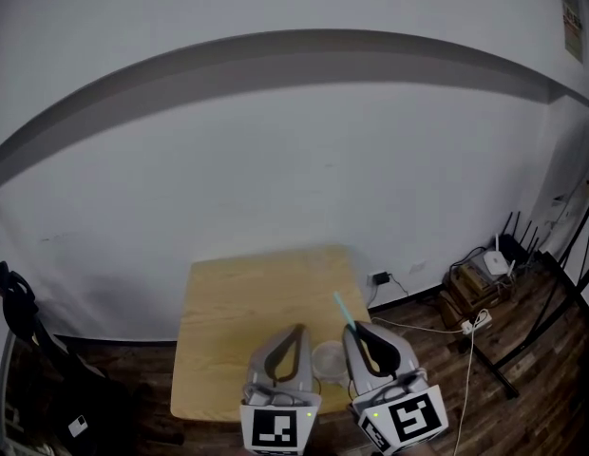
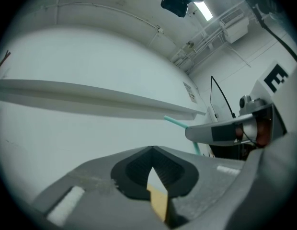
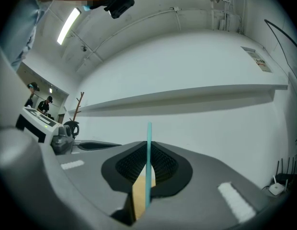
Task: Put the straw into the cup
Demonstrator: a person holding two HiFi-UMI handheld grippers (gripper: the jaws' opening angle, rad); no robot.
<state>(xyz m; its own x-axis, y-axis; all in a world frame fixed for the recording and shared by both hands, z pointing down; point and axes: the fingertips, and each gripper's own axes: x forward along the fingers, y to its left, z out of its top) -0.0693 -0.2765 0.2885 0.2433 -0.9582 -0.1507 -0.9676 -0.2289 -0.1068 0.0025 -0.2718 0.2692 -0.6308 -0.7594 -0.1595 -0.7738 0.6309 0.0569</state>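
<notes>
A teal straw [image 1: 343,308] sticks up and away from my right gripper [image 1: 355,329], which is shut on its lower part. In the right gripper view the straw [image 3: 149,157] stands upright between the closed jaws of the right gripper [image 3: 148,146]. A translucent white cup [image 1: 328,358] stands on the wooden table [image 1: 237,302], between the two grippers and below the straw's held end. My left gripper [image 1: 295,330] is left of the cup, shut with nothing in it. The left gripper view shows its jaws [image 2: 152,149] meeting at the tips, with the straw [image 2: 175,122] and the right gripper [image 2: 220,131] to the right.
The small table stands against a white wall [image 1: 275,160] with a ledge. On the wood floor to the right lie a router [image 1: 496,261], boxes, a power strip [image 1: 475,323] and cables. A dark chair or bag [image 1: 24,331] stands at the left.
</notes>
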